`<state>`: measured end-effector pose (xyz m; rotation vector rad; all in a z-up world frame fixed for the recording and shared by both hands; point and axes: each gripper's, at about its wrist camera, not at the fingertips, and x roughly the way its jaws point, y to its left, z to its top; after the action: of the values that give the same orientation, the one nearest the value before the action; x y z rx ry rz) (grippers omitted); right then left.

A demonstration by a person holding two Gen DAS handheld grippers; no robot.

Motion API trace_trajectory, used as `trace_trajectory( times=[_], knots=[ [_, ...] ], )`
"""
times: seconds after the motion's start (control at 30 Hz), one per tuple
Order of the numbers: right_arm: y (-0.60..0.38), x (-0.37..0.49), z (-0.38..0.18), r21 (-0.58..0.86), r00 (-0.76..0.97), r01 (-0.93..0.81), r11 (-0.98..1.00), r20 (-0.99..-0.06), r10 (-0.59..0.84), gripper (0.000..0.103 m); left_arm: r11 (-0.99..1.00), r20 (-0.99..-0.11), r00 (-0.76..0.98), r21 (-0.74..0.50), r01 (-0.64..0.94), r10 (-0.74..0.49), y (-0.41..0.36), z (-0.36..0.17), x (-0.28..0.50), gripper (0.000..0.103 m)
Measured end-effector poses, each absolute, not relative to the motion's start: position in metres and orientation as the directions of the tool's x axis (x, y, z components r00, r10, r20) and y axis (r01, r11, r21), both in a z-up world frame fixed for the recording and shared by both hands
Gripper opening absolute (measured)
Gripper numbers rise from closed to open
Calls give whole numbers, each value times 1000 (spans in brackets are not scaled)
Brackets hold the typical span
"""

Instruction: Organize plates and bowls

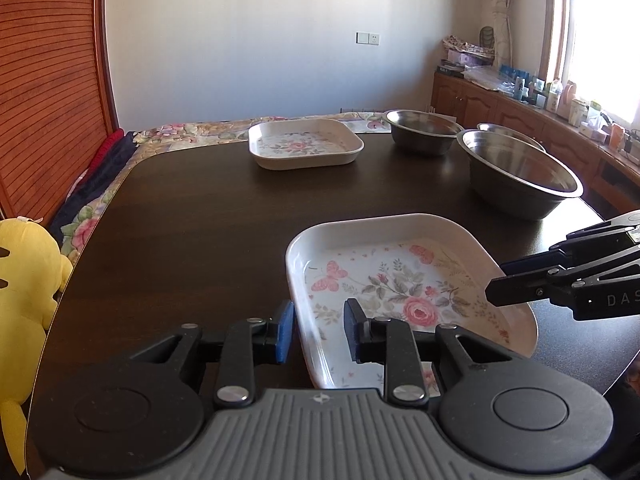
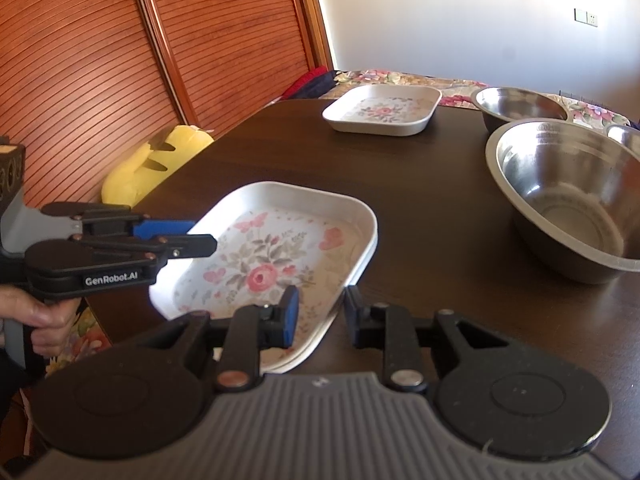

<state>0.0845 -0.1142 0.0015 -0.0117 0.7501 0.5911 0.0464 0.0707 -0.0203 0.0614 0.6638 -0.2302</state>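
Two tools, three steel bowls and two floral plates on a dark desk (image 1: 192, 220).

The near floral plate (image 1: 400, 280) lies at the desk's front edge; in the right wrist view a second rim shows under it, perhaps another plate nested below. The far floral plate (image 1: 306, 144) sits at the back, well apart. The large bowl (image 1: 520, 184) is near the front plate, the second bowl (image 1: 420, 132) is just beside the far plate, and the third bowl (image 1: 508, 130) peeks out behind the large one. The left tool (image 1: 319, 330) straddles the near plate's left rim, pads slightly apart. The right tool (image 2: 320, 312) straddles the opposite rim; whether it pinches, I cannot tell.
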Motion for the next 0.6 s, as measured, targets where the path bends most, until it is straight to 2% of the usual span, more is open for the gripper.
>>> trace_trajectory(
  times=[0.4,0.5,0.6],
  knots=[
    [-119,84,11,171,612,-514,841,-613,499,28,973,-589,784,-11,232,-193,74,-10,47,30],
    [-120,86,14,168,620,-512,842,-607,498,28,973,-583,789,-12,230,-194,75,-7,49,42],
    [-121,89,19,162,629,-513,843,-597,498,28,972,-576,793,-11,235,-198,75,-4,54,63]
  ],
)
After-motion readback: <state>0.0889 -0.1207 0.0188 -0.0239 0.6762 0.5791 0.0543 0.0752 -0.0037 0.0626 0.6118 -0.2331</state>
